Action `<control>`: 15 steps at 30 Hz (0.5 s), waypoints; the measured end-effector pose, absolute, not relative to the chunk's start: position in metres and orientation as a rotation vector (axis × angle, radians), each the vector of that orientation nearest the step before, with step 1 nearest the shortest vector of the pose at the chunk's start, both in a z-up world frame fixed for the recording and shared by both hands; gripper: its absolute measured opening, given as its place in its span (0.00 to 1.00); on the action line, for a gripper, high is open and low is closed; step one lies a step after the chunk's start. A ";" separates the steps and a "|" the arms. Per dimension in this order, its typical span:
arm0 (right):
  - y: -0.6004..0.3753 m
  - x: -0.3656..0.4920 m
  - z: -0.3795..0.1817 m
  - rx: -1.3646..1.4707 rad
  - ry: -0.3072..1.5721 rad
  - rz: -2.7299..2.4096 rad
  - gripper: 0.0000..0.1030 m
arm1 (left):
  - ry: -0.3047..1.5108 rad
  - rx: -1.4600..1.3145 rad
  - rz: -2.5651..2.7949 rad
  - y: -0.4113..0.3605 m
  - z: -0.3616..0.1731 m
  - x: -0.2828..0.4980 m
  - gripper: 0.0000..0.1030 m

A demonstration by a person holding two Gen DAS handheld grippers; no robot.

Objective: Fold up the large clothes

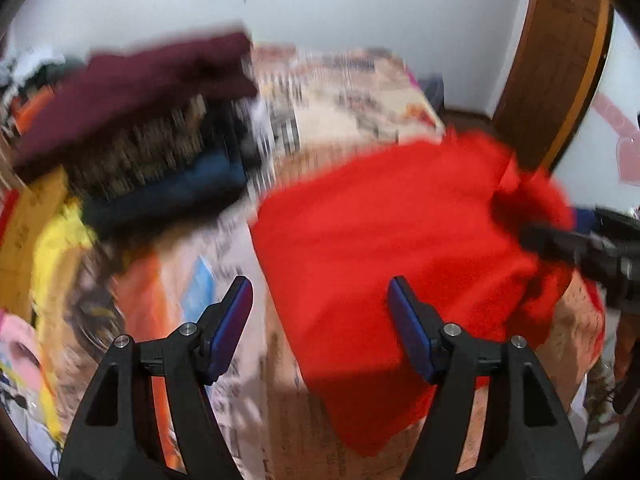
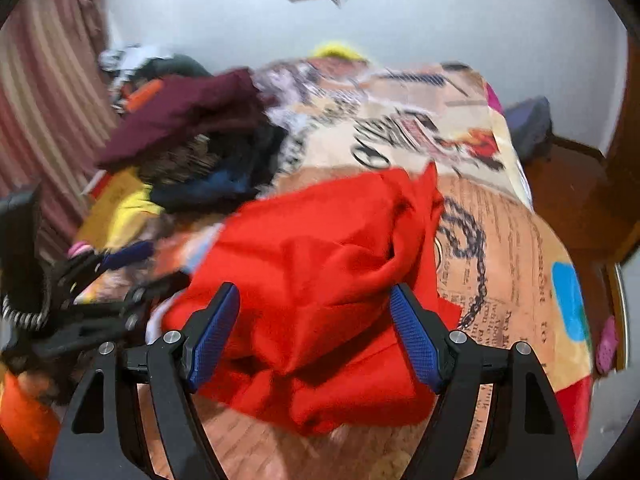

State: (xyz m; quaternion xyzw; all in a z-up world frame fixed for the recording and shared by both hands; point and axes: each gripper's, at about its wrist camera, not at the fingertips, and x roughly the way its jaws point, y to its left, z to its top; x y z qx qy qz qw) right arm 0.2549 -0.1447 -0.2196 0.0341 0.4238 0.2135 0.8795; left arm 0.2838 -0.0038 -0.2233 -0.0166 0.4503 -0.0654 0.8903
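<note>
A red garment [image 1: 384, 240] lies loosely crumpled on a bed with a printed cover [image 1: 352, 96]; it also shows in the right wrist view [image 2: 320, 272]. My left gripper [image 1: 320, 292] is open and empty, hovering over the garment's left edge. My right gripper [image 2: 314, 300] is open and empty, just above the garment's near folds. The right gripper also shows at the right edge of the left wrist view [image 1: 588, 252], close to the bunched red cloth. The left gripper shows at the left of the right wrist view [image 2: 92, 300]. Both views are motion-blurred.
A stack of folded clothes, maroon [image 2: 184, 116] on top, with brown, dark blue and yellow [image 2: 120, 208] below, sits at the bed's far left. A striped curtain [image 2: 44, 112] hangs left. A wooden door frame [image 1: 560, 64] stands right. The bed's right edge [image 2: 576, 320] drops to the floor.
</note>
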 end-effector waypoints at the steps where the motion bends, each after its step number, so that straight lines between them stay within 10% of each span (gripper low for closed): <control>1: -0.147 0.260 -0.226 0.102 0.900 0.453 0.72 | 0.960 -0.053 -0.154 -0.003 -0.235 0.285 0.67; 4: -0.153 0.268 -0.233 0.162 0.921 0.503 0.68 | 0.984 -0.094 -0.162 -0.003 -0.254 0.283 0.68; 11: -0.157 0.266 -0.217 0.155 0.878 0.495 0.14 | 0.969 -0.109 -0.158 -0.004 -0.258 0.276 0.70; 15: -0.153 0.240 -0.195 0.070 0.788 0.517 0.09 | 0.972 -0.065 -0.169 -0.008 -0.251 0.273 0.69</control>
